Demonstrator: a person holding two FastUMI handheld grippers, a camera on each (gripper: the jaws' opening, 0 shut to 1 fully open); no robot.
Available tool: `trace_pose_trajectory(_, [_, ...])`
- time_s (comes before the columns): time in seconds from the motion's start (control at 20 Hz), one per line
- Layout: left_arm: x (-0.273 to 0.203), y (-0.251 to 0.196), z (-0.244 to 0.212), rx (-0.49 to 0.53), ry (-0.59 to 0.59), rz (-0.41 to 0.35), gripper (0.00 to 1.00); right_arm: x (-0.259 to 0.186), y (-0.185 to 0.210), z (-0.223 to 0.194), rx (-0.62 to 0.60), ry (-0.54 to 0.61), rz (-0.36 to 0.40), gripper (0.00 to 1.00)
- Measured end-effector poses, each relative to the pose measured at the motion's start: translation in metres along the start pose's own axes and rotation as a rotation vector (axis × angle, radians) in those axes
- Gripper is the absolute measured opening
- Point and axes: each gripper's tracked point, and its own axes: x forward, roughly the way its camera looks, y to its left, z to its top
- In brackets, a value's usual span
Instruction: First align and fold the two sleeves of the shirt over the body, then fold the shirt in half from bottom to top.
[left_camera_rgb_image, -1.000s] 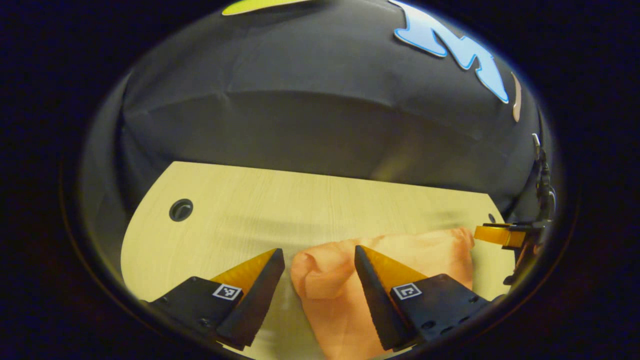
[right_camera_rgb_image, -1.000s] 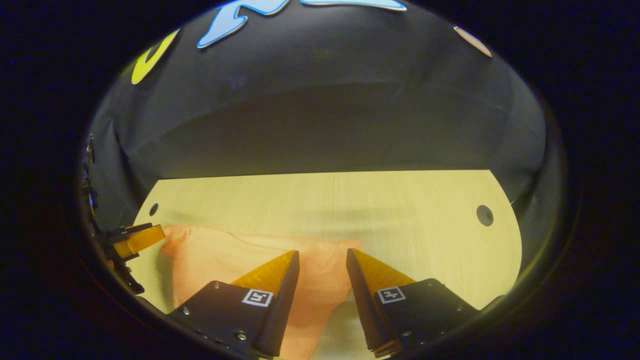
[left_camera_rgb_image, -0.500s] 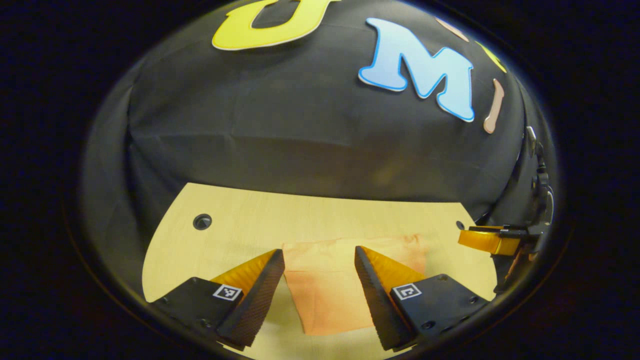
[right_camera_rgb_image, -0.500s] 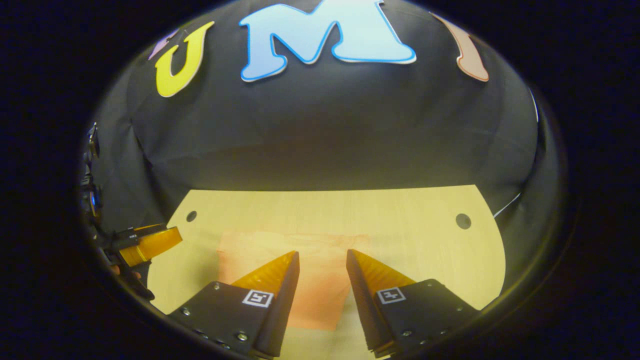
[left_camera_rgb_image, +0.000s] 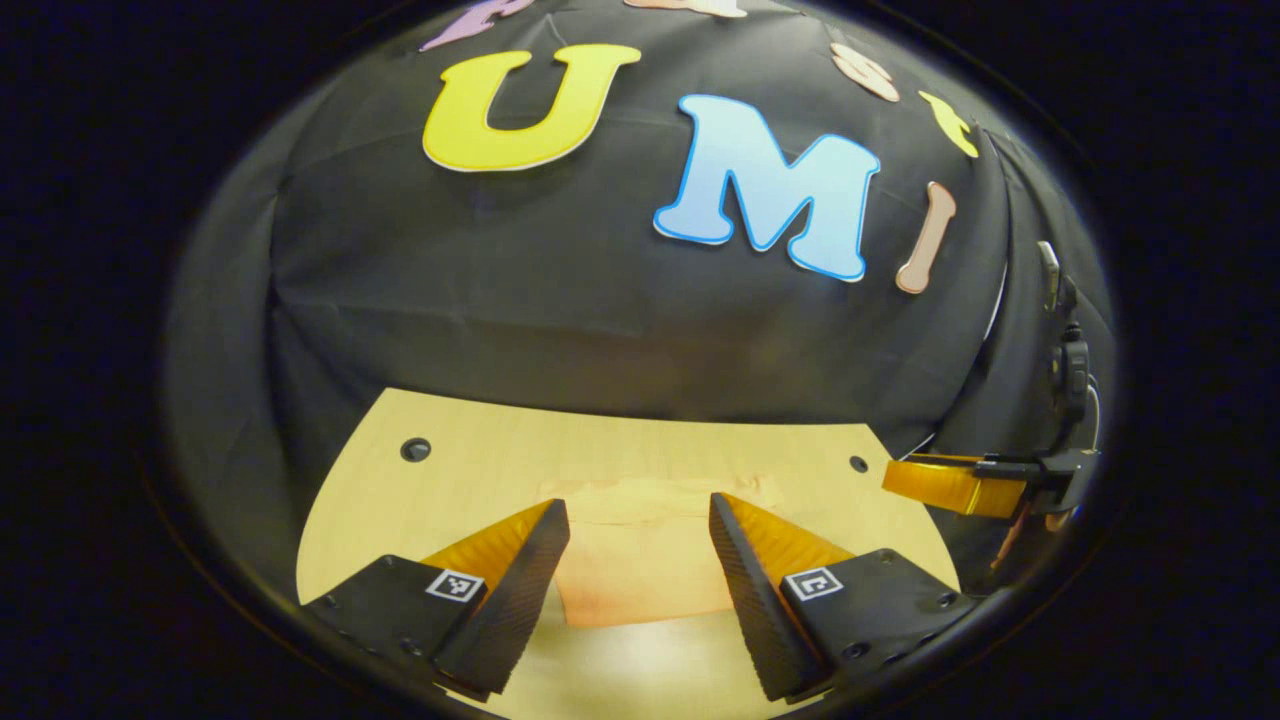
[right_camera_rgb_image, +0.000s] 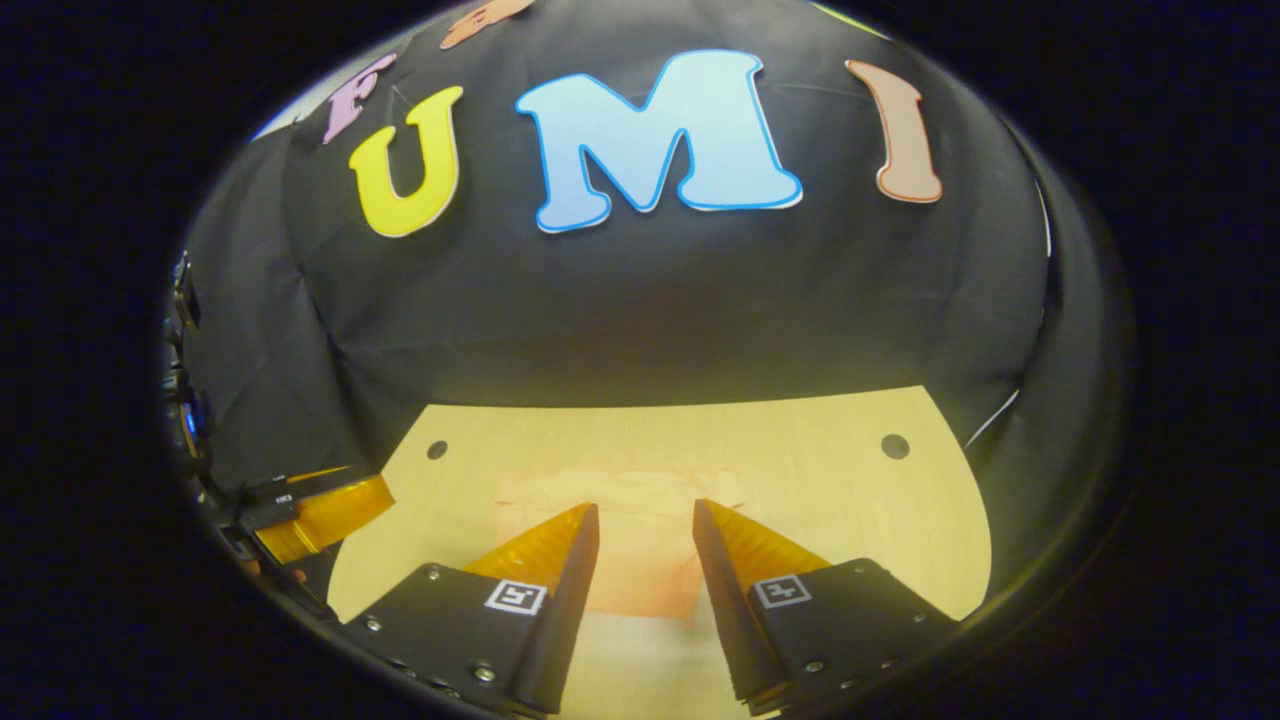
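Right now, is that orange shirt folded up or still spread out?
Folded. The shirt lies flat on the table as a compact rectangle with straight edges and no sleeves sticking out; both grippers are open above it.

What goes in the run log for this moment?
shirt: folded, flat on table | left gripper: open, above shirt | right gripper: open, above shirt | nothing held

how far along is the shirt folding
It looks finished. The shirt lies on the table as a flat, compact rectangle, with no sleeve sticking out. Nothing is in hand: the left gripper and right gripper hang open above it, touching no cloth. Nothing seems left, beyond perhaps pulling away.
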Motion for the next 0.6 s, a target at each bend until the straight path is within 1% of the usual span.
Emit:
trace_pose_trajectory(0.05, [-0.01,-0.004,-0.002,0.003,-0.005,-0.001,0.94,-0.01,0.003,0.0,0.008,-0.015,0.003,0.6])
trace_pose_trajectory(0.1, [-0.02,-0.008,-0.003,0.004,-0.014,-0.004,0.89,-0.021,0.004,0.0,0.015,-0.03,0.003,0.6])
trace_pose_trajectory(0.25, [-0.05,-0.015,-0.006,0.009,-0.038,-0.002,0.89,-0.049,0.01,-0.005,0.016,-0.066,0.003,0.6])
trace_pose_trajectory(0.4, [-0.075,-0.02,-0.009,0.03,-0.067,0.004,0.89,-0.069,0.021,-0.019,0.009,-0.104,0.009,0.6])
trace_pose_trajectory(0.5, [-0.093,-0.02,-0.013,0.038,-0.079,0.002,0.94,-0.074,0.026,-0.03,0.002,-0.115,0.009,0.6])
trace_pose_trajectory(0.55, [-0.1,-0.018,-0.015,0.041,-0.086,0.003,0.98,-0.077,0.029,-0.036,-0.002,-0.123,0.008,0.6])
trace_pose_trajectory(0.6, [-0.106,-0.018,-0.016,0.044,-0.092,0.002,0.89,-0.08,0.031,-0.038,-0.004,-0.127,0.007,0.54])
